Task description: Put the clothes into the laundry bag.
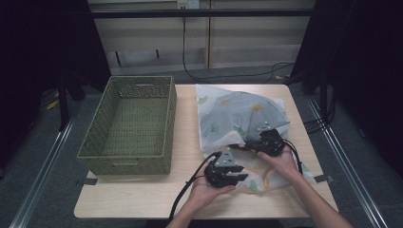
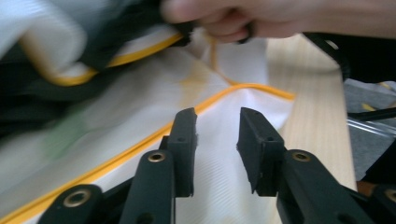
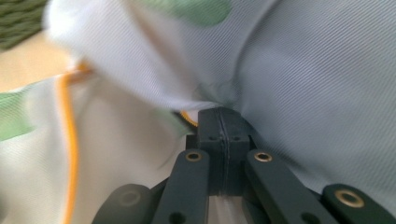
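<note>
A white cloth (image 1: 237,114) with green and orange prints and an orange hem lies rumpled on the right half of the wooden table (image 1: 142,194). My right gripper (image 1: 266,141) is shut on a fold of this cloth (image 3: 261,60), its jaws pressed together with fabric bunched at their tips (image 3: 219,114). My left gripper (image 1: 235,176) is open over the cloth's near part (image 2: 140,121), with nothing between its fingers (image 2: 184,135). In the left gripper view the orange hem (image 2: 243,86) runs just beyond the jaws, and the other hand shows at the top.
A green woven basket (image 1: 95,142) stands on the left half of the table, holding nothing. Bare wood lies along the table's front edge and between basket and cloth. Cables trail from both grippers toward the person.
</note>
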The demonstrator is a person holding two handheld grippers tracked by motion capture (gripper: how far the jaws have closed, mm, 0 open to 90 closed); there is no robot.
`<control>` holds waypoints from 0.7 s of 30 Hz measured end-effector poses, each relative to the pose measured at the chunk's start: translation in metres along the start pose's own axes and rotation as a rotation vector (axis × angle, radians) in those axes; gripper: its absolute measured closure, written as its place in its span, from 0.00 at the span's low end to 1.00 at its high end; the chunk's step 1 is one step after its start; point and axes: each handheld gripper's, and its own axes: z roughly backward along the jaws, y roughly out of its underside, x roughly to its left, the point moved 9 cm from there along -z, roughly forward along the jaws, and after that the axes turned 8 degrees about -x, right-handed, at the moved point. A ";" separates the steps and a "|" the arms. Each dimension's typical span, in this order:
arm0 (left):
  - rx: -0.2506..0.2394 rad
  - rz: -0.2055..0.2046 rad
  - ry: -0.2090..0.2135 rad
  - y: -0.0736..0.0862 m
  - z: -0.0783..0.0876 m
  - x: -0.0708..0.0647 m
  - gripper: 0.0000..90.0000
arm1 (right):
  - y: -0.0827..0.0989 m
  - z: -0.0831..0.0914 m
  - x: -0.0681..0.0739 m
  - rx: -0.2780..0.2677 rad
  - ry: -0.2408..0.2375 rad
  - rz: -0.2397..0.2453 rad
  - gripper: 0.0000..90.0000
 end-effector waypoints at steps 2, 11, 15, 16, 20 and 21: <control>0.013 0.010 -0.046 0.004 0.008 0.010 0.74 | 0.003 0.009 0.007 -0.003 -0.020 0.011 1.00; 0.085 0.023 -0.173 0.022 0.020 0.047 0.70 | 0.011 0.058 0.027 -0.087 -0.088 -0.012 1.00; 0.196 -0.025 -0.224 0.042 0.024 0.057 0.68 | 0.014 0.079 0.022 -0.130 -0.069 -0.039 1.00; 0.207 -0.017 -0.225 0.046 0.025 0.058 0.68 | 0.013 0.084 0.017 -0.151 -0.059 -0.051 1.00; 0.163 0.013 -0.254 0.056 0.033 0.058 0.70 | 0.001 0.101 0.003 -0.240 -0.023 -0.092 1.00; 0.180 0.000 -0.265 0.058 0.038 0.060 0.71 | -0.002 0.104 0.002 -0.263 -0.029 -0.100 1.00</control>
